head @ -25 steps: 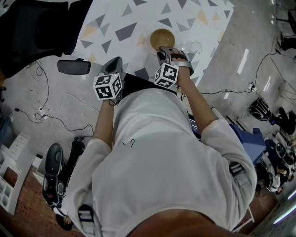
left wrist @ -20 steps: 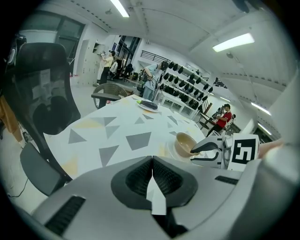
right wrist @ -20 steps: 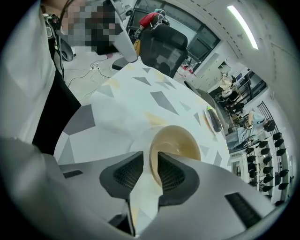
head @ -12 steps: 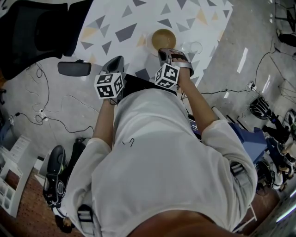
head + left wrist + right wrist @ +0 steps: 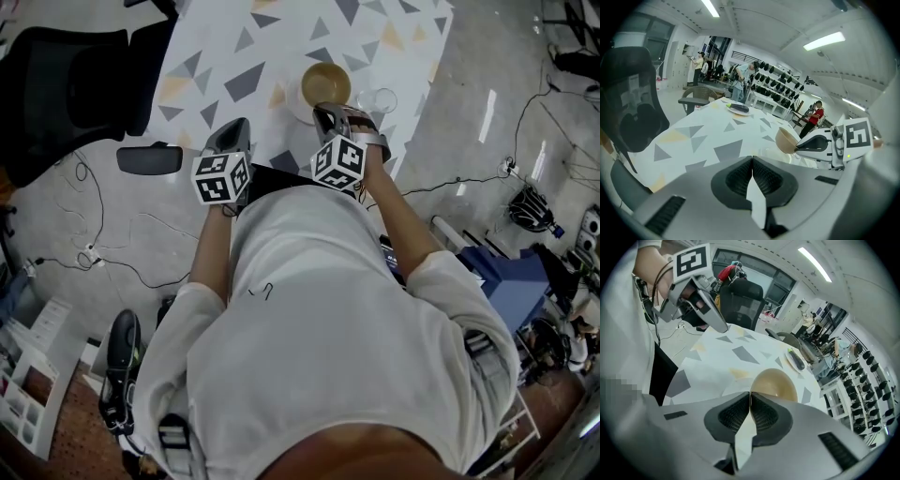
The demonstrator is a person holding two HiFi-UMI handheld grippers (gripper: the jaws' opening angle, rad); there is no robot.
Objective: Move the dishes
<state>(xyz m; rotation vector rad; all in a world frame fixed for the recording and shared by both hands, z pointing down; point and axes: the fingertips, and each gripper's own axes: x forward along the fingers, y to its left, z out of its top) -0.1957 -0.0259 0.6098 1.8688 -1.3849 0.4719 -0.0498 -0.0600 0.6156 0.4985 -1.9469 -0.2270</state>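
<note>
Two grippers shut: right gripper [image 5: 750, 397] pinches the tan bowl [image 5: 778, 382] by its near rim, near edge of the table [image 5: 225, 47]; left gripper [image 5: 752, 161] empty, farther away.

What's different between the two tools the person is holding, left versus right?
The right tool is clamped on the rim of the tan bowl; the left tool is closed on nothing. The right tool reaches out over the patterned table, while the left tool sits nearer the table's edge. Both look like the same grey make, and both have their jaws together.
</note>
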